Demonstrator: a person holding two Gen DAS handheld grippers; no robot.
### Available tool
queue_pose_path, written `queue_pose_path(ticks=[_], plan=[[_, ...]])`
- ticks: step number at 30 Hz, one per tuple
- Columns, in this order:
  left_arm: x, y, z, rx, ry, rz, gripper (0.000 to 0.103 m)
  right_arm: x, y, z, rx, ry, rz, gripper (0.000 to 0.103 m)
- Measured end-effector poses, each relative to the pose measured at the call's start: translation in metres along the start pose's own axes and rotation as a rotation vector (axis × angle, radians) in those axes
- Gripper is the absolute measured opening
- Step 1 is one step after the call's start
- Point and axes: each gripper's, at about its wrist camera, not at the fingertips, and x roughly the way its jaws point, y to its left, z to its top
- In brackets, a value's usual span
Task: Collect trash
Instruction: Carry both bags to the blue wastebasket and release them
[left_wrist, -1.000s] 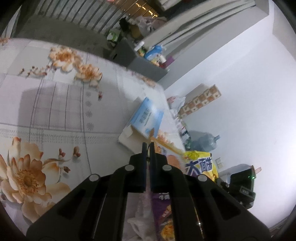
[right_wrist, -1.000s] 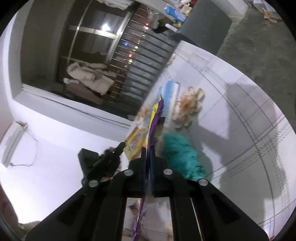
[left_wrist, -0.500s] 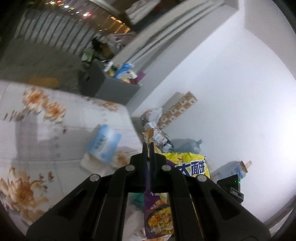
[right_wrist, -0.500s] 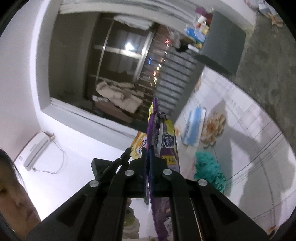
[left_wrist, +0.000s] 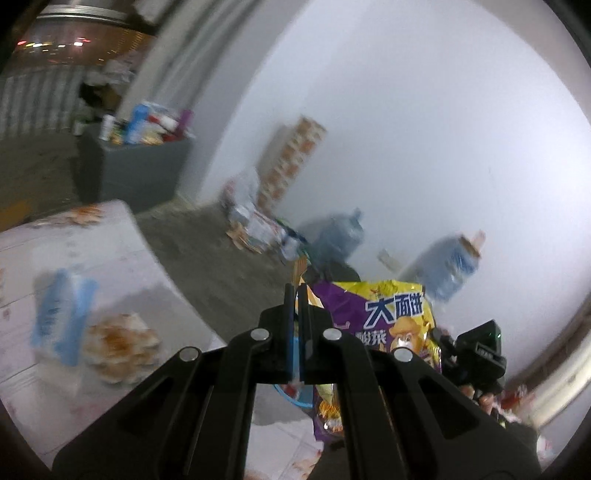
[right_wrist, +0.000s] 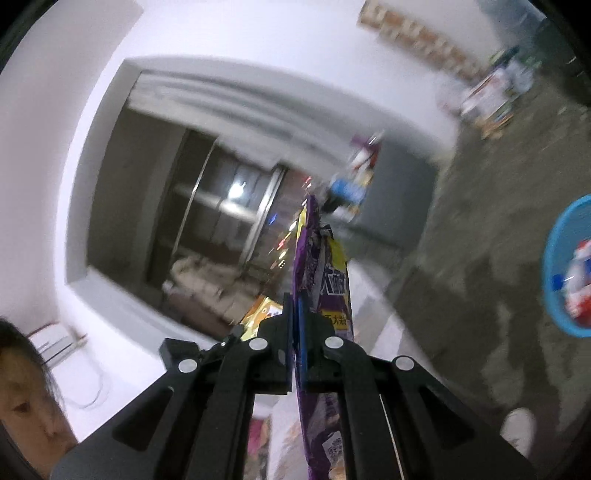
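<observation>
Between right jaws: purple-yellow snack wrapper (right_wrist: 325, 280) (crumpled).

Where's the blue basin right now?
The blue basin sits at the far right edge of the right wrist view, on the grey floor with red-and-white packaging inside, to the right of the purple snack bag clamped in the right gripper.

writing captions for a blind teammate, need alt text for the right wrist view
The right tongs are shut on a purple and yellow snack bag, held up edge-on in the middle of a motion-blurred room. A blue basin holding some packaging sits on the grey floor at far right, and part of a person's face shows at lower left.
</observation>
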Motion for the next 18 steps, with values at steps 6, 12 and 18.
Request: queue_pose_path(ticks=[6, 12, 18], plan=[[0.117, -0.046, -0.013, 0.085, 0.203, -0.004, 0.0, -0.041, -0.041, 0.017, 0.0, -0.123, -0.212, 0.003], [0.237, -0.096, -0.05, 0.224, 0.394, 0.026, 0.0, -0.043, -0.088, 0.031, -0.024, -0.154, -0.47, 0.003], [0.341, -0.11, -0.094, 0.301, 0.527, 0.086, 0.0, -0.013, -0.139, 0.042, -0.108, -0.111, -0.748, 0.003]])
